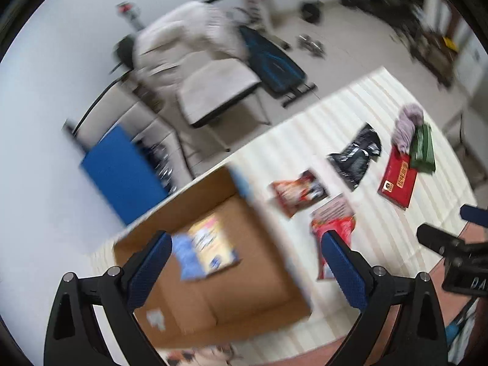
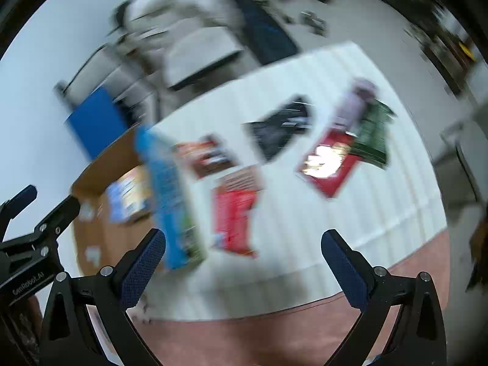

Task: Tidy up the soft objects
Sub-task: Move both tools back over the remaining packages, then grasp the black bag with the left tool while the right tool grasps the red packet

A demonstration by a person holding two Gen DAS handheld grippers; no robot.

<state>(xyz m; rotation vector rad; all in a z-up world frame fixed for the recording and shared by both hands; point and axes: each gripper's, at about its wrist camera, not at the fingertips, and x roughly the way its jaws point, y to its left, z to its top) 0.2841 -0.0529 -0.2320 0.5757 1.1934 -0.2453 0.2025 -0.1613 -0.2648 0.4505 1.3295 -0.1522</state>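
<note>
Left claw point(image 1: 244, 262) released above cardboard box point(image 1: 213, 274); right claw point(image 2: 244, 259) released, near red packet point(image 2: 233, 222).

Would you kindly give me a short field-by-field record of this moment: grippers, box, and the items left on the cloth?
left gripper: jaws open, empty, above the cardboard box
right gripper: jaws open, empty
box contents: yellow packet, pale blue item
on striped cloth: red bag, black pouch, red flat box, green pack, lilac fabric
image quality: motion-blurred
</note>
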